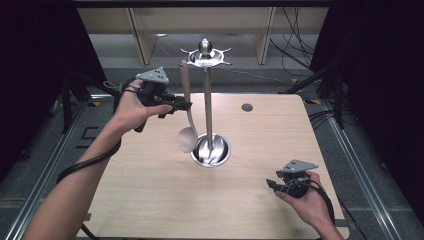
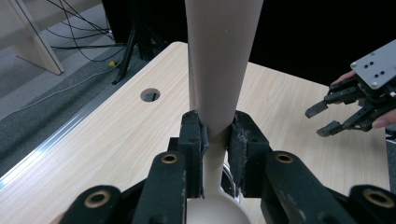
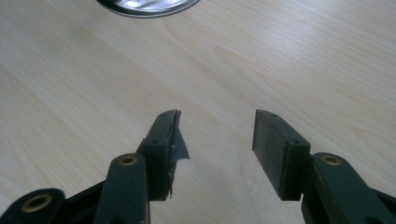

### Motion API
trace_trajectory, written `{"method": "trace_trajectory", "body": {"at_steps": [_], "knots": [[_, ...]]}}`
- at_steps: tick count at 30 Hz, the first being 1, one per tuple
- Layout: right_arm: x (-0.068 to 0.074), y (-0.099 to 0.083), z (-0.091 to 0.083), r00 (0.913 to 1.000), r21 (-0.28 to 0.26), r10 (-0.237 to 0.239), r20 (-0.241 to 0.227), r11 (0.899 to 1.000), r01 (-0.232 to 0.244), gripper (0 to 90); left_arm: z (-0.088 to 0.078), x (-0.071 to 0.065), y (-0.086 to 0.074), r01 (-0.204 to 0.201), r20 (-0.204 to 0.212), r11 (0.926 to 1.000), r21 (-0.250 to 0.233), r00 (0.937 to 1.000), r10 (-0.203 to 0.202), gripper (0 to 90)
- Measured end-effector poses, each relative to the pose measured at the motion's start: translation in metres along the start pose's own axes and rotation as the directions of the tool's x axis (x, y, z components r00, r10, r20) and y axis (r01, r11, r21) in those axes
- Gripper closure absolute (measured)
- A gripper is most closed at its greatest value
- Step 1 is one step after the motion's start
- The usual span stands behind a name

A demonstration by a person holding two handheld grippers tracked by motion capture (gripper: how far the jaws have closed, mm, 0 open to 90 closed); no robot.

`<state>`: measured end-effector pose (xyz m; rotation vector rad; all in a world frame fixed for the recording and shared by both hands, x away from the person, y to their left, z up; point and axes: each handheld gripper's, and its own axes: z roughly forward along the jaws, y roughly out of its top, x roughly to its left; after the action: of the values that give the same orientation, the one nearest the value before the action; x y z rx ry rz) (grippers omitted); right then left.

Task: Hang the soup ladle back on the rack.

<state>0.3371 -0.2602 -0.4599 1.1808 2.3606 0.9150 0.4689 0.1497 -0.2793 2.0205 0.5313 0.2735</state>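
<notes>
A pale beige spoon point(image 1: 186, 95) hangs upright, bowl point(image 1: 187, 139) down, just left of a metal stand's pole point(image 1: 208, 105). My left gripper point(image 1: 188, 106) is shut on the spoon's handle point(image 2: 219, 60), with both pads pressed to its narrow neck point(image 2: 215, 140). The handle's top end lies close to the hooks on the stand's top point(image 1: 205, 56); I cannot tell whether it touches them. My right gripper point(image 1: 272, 183) rests low over the table's near right corner, jaws open with nothing between them point(image 3: 217, 135). It is also seen from the left gripper view point(image 2: 323, 119).
The stand's round shiny base point(image 1: 212, 151) sits mid-table, and its rim point(image 3: 144, 7) lies ahead of the right gripper. A round cable hole point(image 1: 247, 107) is in the wooden tabletop point(image 1: 150, 200) at the back. Shelving legs and cables lie beyond the table's far edge.
</notes>
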Motion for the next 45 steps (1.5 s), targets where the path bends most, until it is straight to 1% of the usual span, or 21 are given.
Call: {"method": "trace_trajectory", "body": {"at_steps": [5,9,10,12,13,16,17,18,19,24,27,28,31,32,33,34,36,37,38,42,45], "knots": [[0.0,0.0,0.0,1.0,-0.001,0.002,-0.003,1.0,-0.002,51.4,0.0,-0.001,-0.003,0.025,-0.012,0.9994,-0.023,0.9996,-0.025,75.1],[0.0,0.0,0.0,1.0,-0.003,0.005,0.0,1.0,-0.005,51.4,-0.002,-0.004,-0.006,0.043,-0.045,0.9983,-0.038,0.998,-0.045,74.8],[0.0,0.0,0.0,1.0,-0.004,0.005,0.0,1.0,-0.005,51.4,-0.002,-0.004,-0.007,0.048,-0.048,0.9975,-0.052,0.9976,-0.05,74.8],[0.0,0.0,0.0,1.0,-0.004,0.004,0.001,1.0,-0.004,51.4,-0.002,-0.005,-0.008,0.057,-0.063,0.9964,-0.063,0.9961,-0.061,74.7],[0.0,0.0,0.0,1.0,-0.005,0.004,0.001,1.0,-0.004,51.4,-0.003,-0.007,-0.009,0.066,-0.081,0.9957,-0.065,0.9942,-0.071,74.7],[0.0,0.0,0.0,1.0,-0.005,0.005,0.001,1.0,-0.005,51.3,-0.004,-0.011,-0.012,0.085,-0.1,0.992,-0.094,0.9905,-0.094,74.4],[0.003,0.0,0.0,0.9996,-0.009,0.028,0.002,1.0,-0.027,51.3,-0.004,-0.012,-0.014,0.093,-0.105,0.9898,-0.108,0.989,-0.104,74.3],[0.002,0.0,0.0,0.9998,-0.008,0.019,0.003,1.0,-0.019,51.2,-0.004,-0.013,-0.015,0.095,-0.104,0.9889,-0.114,0.9888,-0.107,74.2],[0.003,0.0,0.0,0.9995,-0.009,0.033,0.001,0.999,-0.033,51.2,-0.004,-0.014,-0.016,0.104,-0.109,0.9871,-0.122,0.9871,-0.117,74.2],[0.003,0.0,0.0,0.9995,-0.006,0.032,-0.002,0.999,-0.032,51.1,-0.006,-0.016,-0.018,0.114,-0.122,0.9815,-0.154,0.9835,-0.133,71.8],[0.003,0.0,0.0,0.9996,-0.006,0.03,-0.002,1.0,-0.03,51.0,-0.008,-0.017,-0.019,0.107,-0.137,0.9801,-0.167,0.9819,-0.131,68.2],[0.003,0.0,0.0,0.9995,-0.007,0.031,-0.003,0.999,-0.031,50.9,-0.009,-0.017,-0.019,0.101,-0.15,0.981,-0.166,0.9806,-0.127,67.3],[0.002,0.0,0.0,0.9997,-0.011,0.024,0.0,1.0,-0.024,50.6,-0.012,-0.019,-0.02,0.084,-0.18,0.9795,-0.183,0.9768,-0.117,60.0],[0.004,0.001,-0.002,0.9982,0.002,0.06,-0.004,0.998,-0.06,50.5,-0.014,-0.02,-0.021,0.076,-0.188,0.9787,-0.191,0.9758,-0.112,58.4],[0.003,0.001,-0.002,0.9987,0.002,0.05,-0.003,0.999,-0.05,50.4,-0.015,-0.021,-0.022,0.067,-0.198,0.9787,-0.194,0.9744,-0.106,56.1],[0.002,0.0,-0.001,0.9993,-0.006,0.038,-0.001,0.999,-0.038,50.3,-0.017,-0.022,-0.023,0.064,-0.203,0.9782,-0.198,0.9736,-0.105,53.3],[0.002,0.0,-0.001,0.9991,-0.007,0.042,0.0,0.999,-0.042,50.0,-0.02,-0.024,-0.027,0.058,-0.212,0.9756,-0.212,0.9717,-0.104,49.2],[0.001,0.0,-0.001,0.9997,-0.011,0.024,0.009,1.0,-0.024,49.9,-0.021,-0.025,-0.029,0.058,-0.215,0.9744,-0.217,0.9708,-0.105,47.7],[0.001,0.0,-0.001,0.9996,-0.011,0.026,0.009,1.0,-0.026,49.7,-0.023,-0.025,-0.03,0.051,-0.221,0.9739,-0.221,0.9701,-0.101,46.4],[0.001,0.0,-0.001,0.9996,-0.011,0.027,0.009,1.0,-0.026,49.5,-0.032,-0.031,-0.039,0.055,-0.233,0.969,-0.241,0.966,-0.113,42.5],[0.002,0.001,-0.001,0.9994,-0.013,0.034,0.01,0.999,-0.034,49.3,-0.038,-0.035,-0.044,0.047,-0.24,0.9691,-0.242,0.9649,-0.107,41.4]]}}
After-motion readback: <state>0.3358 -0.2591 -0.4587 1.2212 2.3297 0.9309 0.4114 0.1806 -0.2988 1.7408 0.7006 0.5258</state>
